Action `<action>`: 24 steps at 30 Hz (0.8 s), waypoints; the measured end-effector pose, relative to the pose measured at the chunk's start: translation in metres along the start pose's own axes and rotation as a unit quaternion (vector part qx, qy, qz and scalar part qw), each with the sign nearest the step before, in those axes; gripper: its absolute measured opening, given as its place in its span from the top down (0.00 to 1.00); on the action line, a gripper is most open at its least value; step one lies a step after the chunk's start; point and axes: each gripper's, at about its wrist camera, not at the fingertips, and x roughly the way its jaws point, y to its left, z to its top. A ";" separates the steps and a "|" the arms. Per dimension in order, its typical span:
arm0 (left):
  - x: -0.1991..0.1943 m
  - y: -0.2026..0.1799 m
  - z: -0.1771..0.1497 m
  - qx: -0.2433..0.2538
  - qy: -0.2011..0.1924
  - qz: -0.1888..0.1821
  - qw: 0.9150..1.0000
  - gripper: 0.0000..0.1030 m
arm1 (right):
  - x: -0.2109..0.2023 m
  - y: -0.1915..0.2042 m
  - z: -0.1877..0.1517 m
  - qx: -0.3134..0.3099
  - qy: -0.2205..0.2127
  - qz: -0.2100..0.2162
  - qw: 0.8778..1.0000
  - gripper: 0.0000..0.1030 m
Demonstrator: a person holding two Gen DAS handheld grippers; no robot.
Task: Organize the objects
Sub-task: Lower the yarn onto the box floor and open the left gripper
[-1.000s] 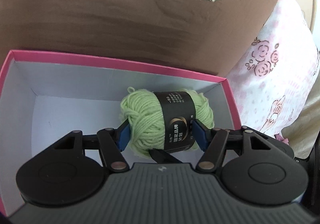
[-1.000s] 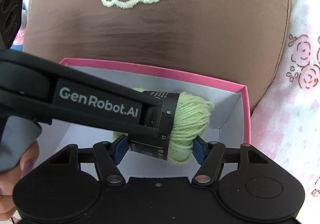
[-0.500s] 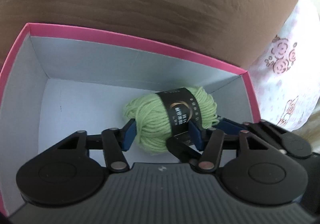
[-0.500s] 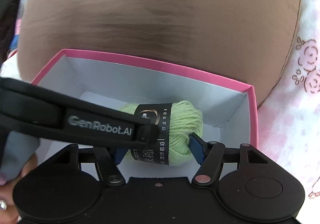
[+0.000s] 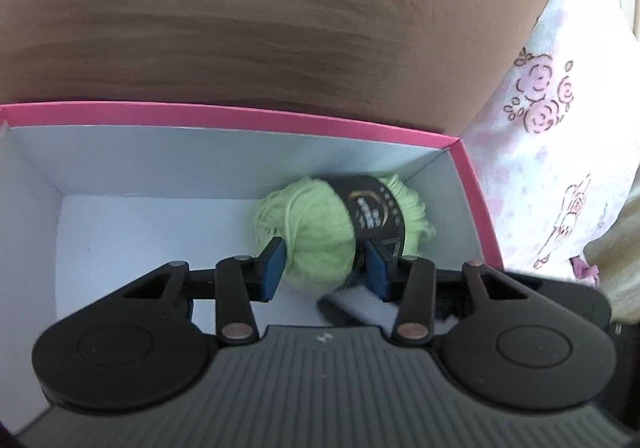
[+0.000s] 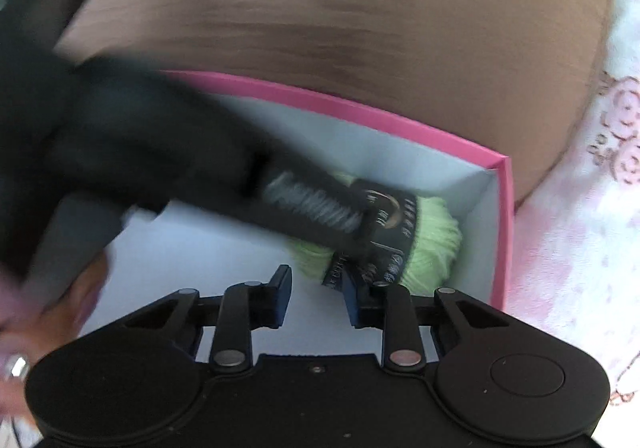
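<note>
The jaws of my left gripper (image 5: 325, 268) are closing, with the green yarn ball (image 5: 316, 232) between them. One blue pad is pushed into the loose wool on the left, the other sits against the edge of the black paper band on the right, and the wool bulges a little between them, so I read it as a grip on the ball. My right gripper (image 6: 315, 288) is drawn in as narrow as it goes, with only a small gap between its blue pads. Nothing is in that gap but the white floor of the box. Its right-hand pad is just beside the near end of the ball's band, and I cannot tell whether it touches. From the right wrist, the left gripper crosses the view as a blurred black bar reaching down from the left onto the ball, and my left hand (image 6: 48, 328), wearing a ring, shows at the lower left edge. The ball lies on its side inside the pink-rimmed box (image 5: 280, 119), in the far right corner, close to the back and right walls. Behind the box rises a brown cushion (image 5: 280, 27) with a pale fluffy outline stitched on it, and to the right lies white cloth printed with pink roses (image 5: 560, 167).
</note>
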 end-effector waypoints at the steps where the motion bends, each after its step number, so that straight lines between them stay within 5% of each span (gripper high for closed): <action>1: -0.001 0.001 -0.001 0.001 -0.001 0.005 1.000 0.58 | 0.001 -0.002 0.002 0.007 -0.003 0.003 1.000 0.77; 7: 0.001 0.015 0.000 -0.013 0.005 0.023 1.000 0.58 | 0.007 0.000 -0.001 0.013 -0.005 0.010 1.000 0.77; 16: 0.003 0.010 0.004 -0.012 0.019 0.040 0.999 0.58 | -0.021 -0.005 -0.023 0.041 -0.018 0.065 0.997 0.65; 24: -0.005 0.005 -0.001 -0.003 0.024 0.040 0.999 0.57 | -0.019 -0.007 -0.026 0.044 -0.012 0.059 0.997 0.59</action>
